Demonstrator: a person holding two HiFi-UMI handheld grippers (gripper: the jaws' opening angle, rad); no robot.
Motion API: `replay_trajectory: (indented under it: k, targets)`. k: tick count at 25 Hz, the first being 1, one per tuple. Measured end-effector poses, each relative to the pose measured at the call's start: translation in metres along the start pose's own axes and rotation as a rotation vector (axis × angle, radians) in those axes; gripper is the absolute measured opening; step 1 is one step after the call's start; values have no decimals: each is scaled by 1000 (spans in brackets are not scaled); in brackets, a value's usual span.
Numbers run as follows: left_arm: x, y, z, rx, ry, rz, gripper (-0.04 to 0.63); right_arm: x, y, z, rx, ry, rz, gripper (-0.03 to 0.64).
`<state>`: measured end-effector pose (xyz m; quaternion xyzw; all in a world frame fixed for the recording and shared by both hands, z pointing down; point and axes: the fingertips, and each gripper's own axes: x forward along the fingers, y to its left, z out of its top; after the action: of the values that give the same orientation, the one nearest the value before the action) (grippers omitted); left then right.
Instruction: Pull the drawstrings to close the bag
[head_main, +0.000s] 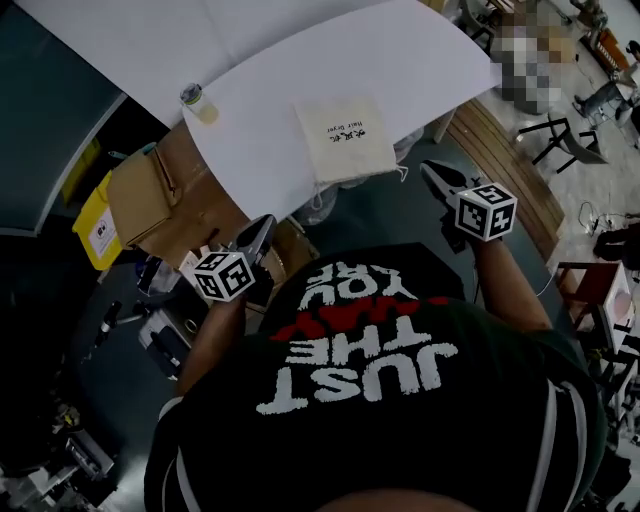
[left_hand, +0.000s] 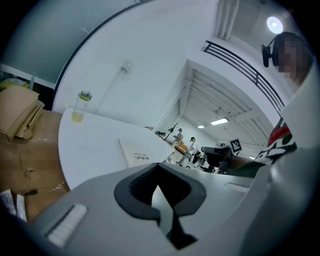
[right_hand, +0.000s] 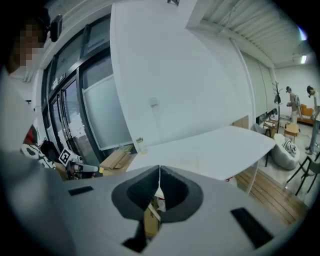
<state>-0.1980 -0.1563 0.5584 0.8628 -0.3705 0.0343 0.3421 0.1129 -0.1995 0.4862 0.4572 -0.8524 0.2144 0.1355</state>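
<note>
A flat cream drawstring bag (head_main: 345, 138) with small dark print lies near the front edge of the white table (head_main: 270, 60); a thin cord end shows at its near right corner. Both grippers hang in front of the table edge, apart from the bag. My left gripper (head_main: 264, 228) is shut with nothing in it, below and left of the bag. To the bag's lower right, my right gripper (head_main: 431, 170) is also shut and holds nothing. The left gripper view shows shut jaws (left_hand: 159, 169) and the bag (left_hand: 136, 152) ahead. In the right gripper view the jaws (right_hand: 159, 171) meet; the bag is not discernible.
A small bottle of yellowish liquid (head_main: 198, 102) stands at the table's left edge, also the bottle (left_hand: 80, 106). Cardboard boxes (head_main: 165, 195) and a yellow box (head_main: 96, 228) sit on the floor left of the table. Wooden flooring (head_main: 510, 160) and chairs lie to the right.
</note>
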Motion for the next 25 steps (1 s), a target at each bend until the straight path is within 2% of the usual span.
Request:
replay_trajectory:
  k: [7,10,12,15,19,22,25]
  targets:
    - [48,21,-42,-89,13,229,0,48,-60,-28,-88,158,166,8]
    - [67,40,-61,-119,43,294,3,80,-80,-39,-110,220,197,8]
    - [78,52,-79,-126,80,327,36,94,-87,-50,-125,249,202,8]
    - [95,70,-109,-132,153,350,114,104,-91,-66,-126,275,197,8]
    - [118,92,-142,-197,213,341,173,110,-94,-92,-111,313,177,8]
    - [133,109,-158,-256,213,345,184,111,-96,-111,-89,340,163,8]
    - [142,122,-164,-302,170,357,185,109,-99,-131,-55,367,151,8]
